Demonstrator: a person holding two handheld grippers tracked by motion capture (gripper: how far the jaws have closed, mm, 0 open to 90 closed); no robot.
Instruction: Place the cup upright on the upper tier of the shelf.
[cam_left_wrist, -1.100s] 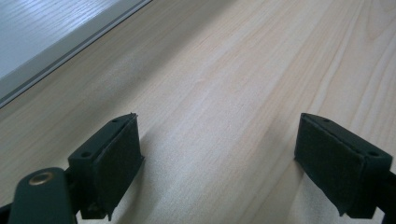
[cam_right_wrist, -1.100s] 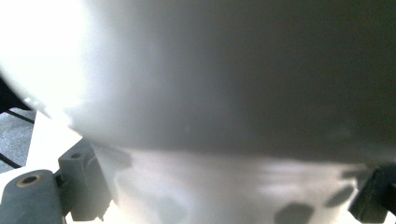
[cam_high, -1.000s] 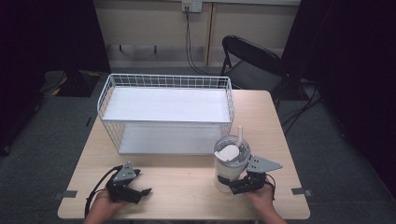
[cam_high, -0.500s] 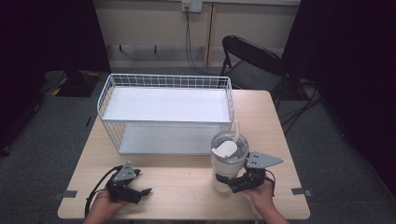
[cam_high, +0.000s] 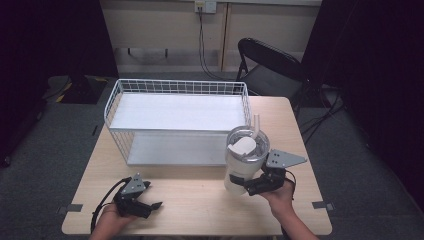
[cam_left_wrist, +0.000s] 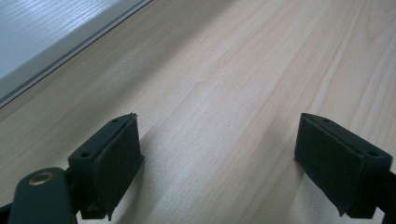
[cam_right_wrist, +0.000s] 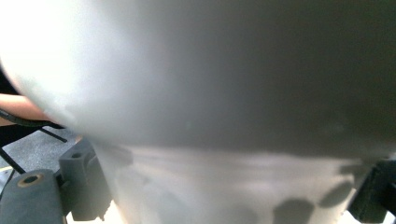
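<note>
The tumbler (cam_high: 243, 162), a big white cup with a clear lid and a straw, is in the grip of the right tongs (cam_high: 248, 188), which clamp its narrow lower part from the side. In the right gripper view the cup's body (cam_right_wrist: 224, 93) presses close between the two black jaws, one at each edge of its base. It seems to be lifted off the table (cam_high: 200, 200) and leaning a little, though its underside is hidden, so contact with the wood cannot be ruled out. It sits just in front of the wire basket (cam_high: 177, 122), near that basket's right front corner.

As a judgement, the work is roughly at its middle: the cup is picked up and on its way, probably toward the basket, and what is left is to carry it over the rim or onto a shelf and let go. Which level it is meant for cannot be told.

The basket has two white shelves, an upper one and a lower one, and both look bare. The tumbler's lid is on; what is inside it cannot be seen.

The left tongs (cam_high: 145, 206) rest low on the table, well to the left of the basket's front, jaws spread wide and holding nothing, with bare wood between them in the left gripper view (cam_left_wrist: 219, 163).
</note>
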